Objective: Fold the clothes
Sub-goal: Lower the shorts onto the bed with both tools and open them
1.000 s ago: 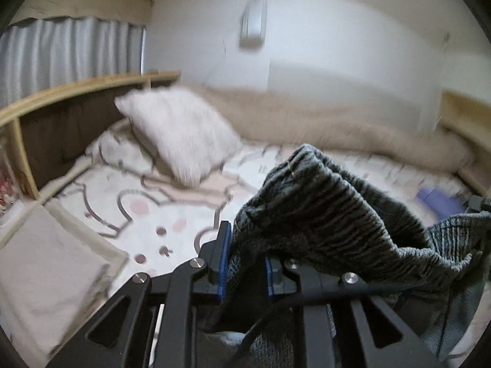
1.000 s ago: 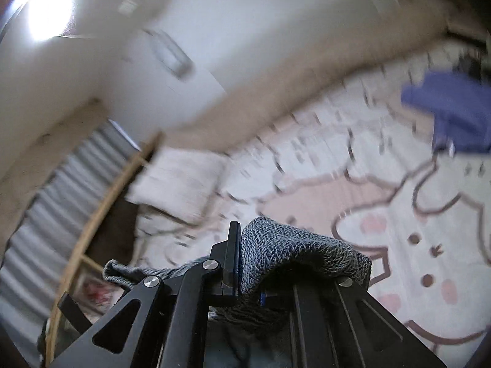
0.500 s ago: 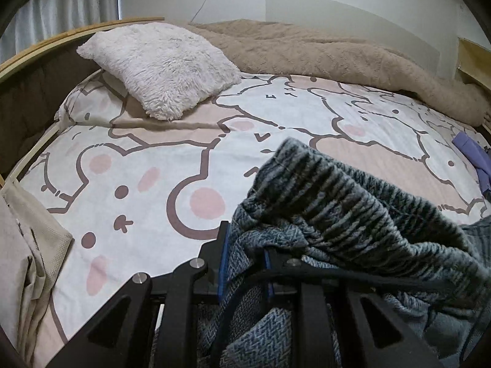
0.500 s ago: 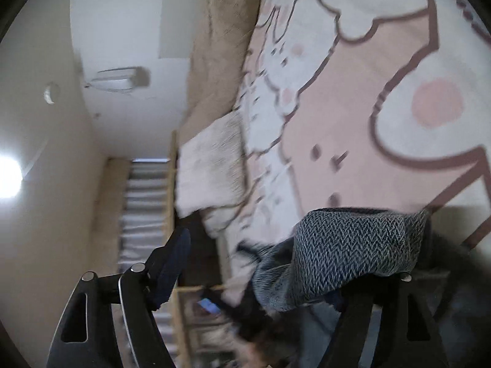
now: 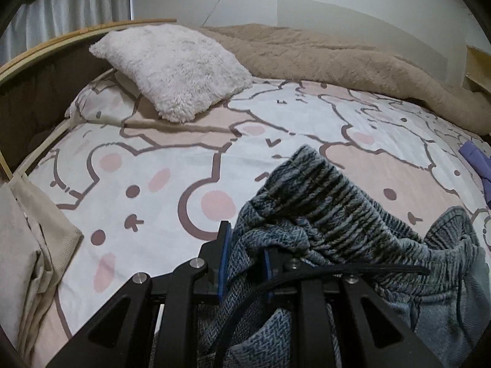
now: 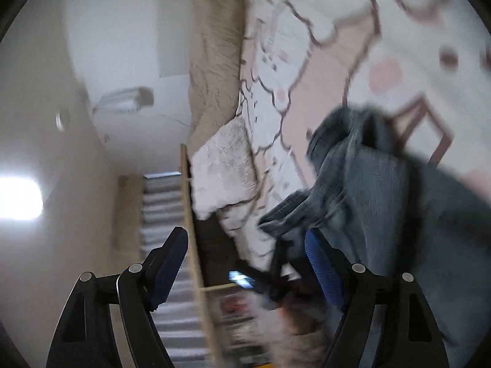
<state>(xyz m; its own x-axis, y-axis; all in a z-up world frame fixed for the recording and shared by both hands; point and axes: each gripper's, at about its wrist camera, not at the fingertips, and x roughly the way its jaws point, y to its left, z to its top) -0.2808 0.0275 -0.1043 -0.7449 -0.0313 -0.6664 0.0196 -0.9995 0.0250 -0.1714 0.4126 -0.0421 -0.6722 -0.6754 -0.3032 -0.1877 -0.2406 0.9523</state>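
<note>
- Left wrist view: left gripper (image 5: 244, 260) is pinching the grey knit garment (image 5: 331, 230), bunched above the bed sheet (image 5: 172, 165).
- Right gripper (image 6: 245, 270) is standing spread, gripping nothing.
- Soft and floppy, likely sagging; the ribbed hem is probably offering the firmest hold.

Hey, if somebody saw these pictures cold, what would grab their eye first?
Probably the grey-blue knit garment, bunched in the foreground and pinched in the left gripper. Behind it spreads the bear-print bedsheet, with a fluffy white pillow at its far left and a tan blanket along the far edge. The right gripper is open, the garment draped beside it.
</note>
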